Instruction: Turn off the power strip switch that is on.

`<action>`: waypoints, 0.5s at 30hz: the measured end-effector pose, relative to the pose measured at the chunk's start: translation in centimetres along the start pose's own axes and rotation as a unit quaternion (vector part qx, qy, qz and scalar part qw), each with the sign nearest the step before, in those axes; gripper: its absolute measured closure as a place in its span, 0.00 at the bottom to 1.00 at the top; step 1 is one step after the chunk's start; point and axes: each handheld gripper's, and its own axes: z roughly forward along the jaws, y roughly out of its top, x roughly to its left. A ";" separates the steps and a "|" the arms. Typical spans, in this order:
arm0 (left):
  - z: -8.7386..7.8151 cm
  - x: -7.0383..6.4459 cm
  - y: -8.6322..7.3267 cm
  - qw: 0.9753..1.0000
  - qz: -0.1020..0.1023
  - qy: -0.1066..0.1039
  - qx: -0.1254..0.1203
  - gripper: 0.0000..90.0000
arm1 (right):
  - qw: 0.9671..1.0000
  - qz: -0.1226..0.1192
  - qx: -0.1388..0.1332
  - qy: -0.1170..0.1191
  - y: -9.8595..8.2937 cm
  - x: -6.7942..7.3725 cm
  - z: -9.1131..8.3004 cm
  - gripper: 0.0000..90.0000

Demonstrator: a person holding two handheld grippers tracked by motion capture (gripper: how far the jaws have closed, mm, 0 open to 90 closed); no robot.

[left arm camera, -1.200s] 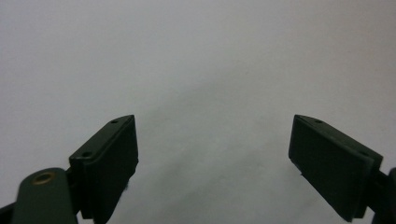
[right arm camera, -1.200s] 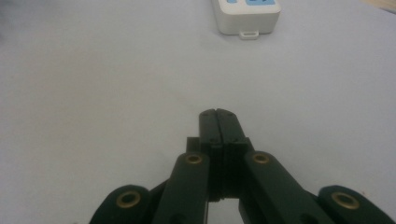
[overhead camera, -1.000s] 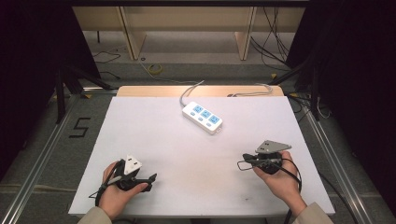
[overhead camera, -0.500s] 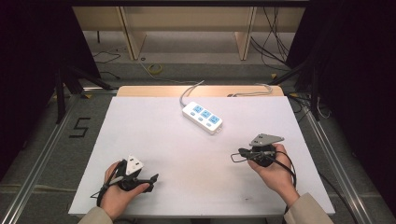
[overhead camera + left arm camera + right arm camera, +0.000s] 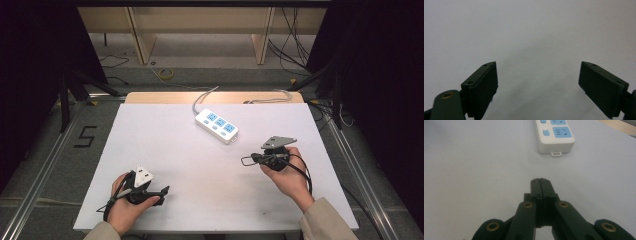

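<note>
Nearest the person, the left gripper (image 5: 161, 191) sits low at the table's near-left corner, jaws spread wide and holding nothing; in the left gripper view its two pads (image 5: 482, 86) frame bare white table (image 5: 529, 32); farther up on the right side, the right gripper (image 5: 245, 161) points leftward over the surface, jaws pressed flat together with nothing between them, seen clearly in the right gripper view (image 5: 541, 181); beyond it lies one white power strip (image 5: 216, 125) with blue sockets, flat on the table past centre, long axis running diagonally from far-left to near-right; its near-right end (image 5: 555, 143) lies ahead of the closed right jaws and slightly to their right, apart from them; its cord (image 5: 202, 98) leaves the far end toward the back edge.

Judgement: the right gripper is much the nearer to the strip; any approach would likely come from that side.

Count: two grippers, one power strip, one cord, one table (image 5: 165, 135).
</note>
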 end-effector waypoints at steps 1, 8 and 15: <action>0.0 0.0 0.0 1.000 0.001 0.000 0.000 0.17 | 1.000 0.000 0.000 0.000 0.0 0.0 0.0 1.00; 0.0 0.0 0.0 1.000 0.001 0.000 -0.001 0.17 | 1.000 0.003 0.003 0.001 0.4 -0.2 0.5 1.00; 0.0 0.0 0.0 1.000 -0.002 0.000 -0.001 0.17 | 1.000 0.000 0.009 0.000 0.6 -0.3 0.8 1.00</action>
